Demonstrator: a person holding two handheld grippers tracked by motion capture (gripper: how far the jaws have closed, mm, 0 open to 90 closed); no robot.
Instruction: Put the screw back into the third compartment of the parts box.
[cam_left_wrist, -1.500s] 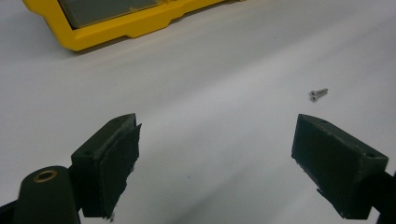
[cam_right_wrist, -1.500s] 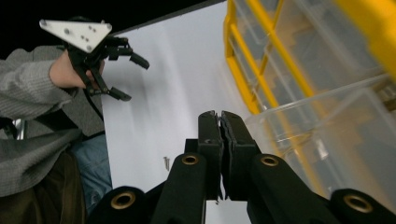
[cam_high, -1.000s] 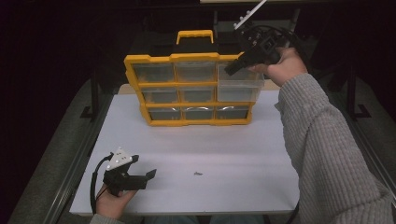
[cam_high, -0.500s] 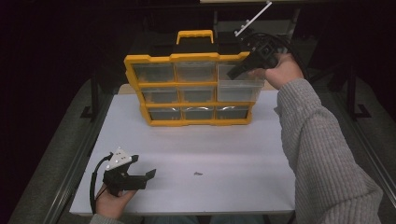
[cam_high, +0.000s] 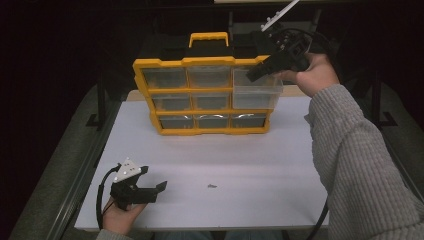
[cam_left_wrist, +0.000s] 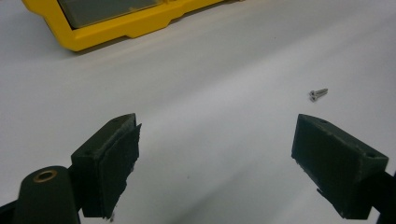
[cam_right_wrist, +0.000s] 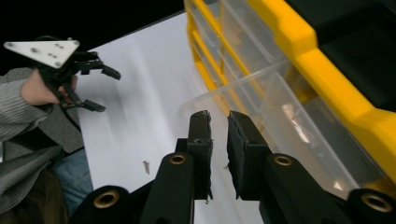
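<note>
Clear plastic drawer (cam_high: 257, 92) juts out from the top right of the yellow organiser (cam_high: 200, 95) at the worktop's (cam_high: 280, 165) far edge. The right hand-held gripper (cam_high: 255, 74) sits at its upper rim, jaws having just parted slightly, a narrow gap with nothing between them. The left hand-held gripper (cam_high: 159, 189) rests near left, jaws wide and empty, a small screw (cam_high: 212, 186) just to its right.

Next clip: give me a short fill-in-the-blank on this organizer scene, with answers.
1. The organizer frame is ____ in colour.
2. The clear drawer pulled partly out sits in the top row at the organizer's ____ end in the high view.
3. Lying loose on the white table is a small ____.

Answers: yellow; right; screw
</note>
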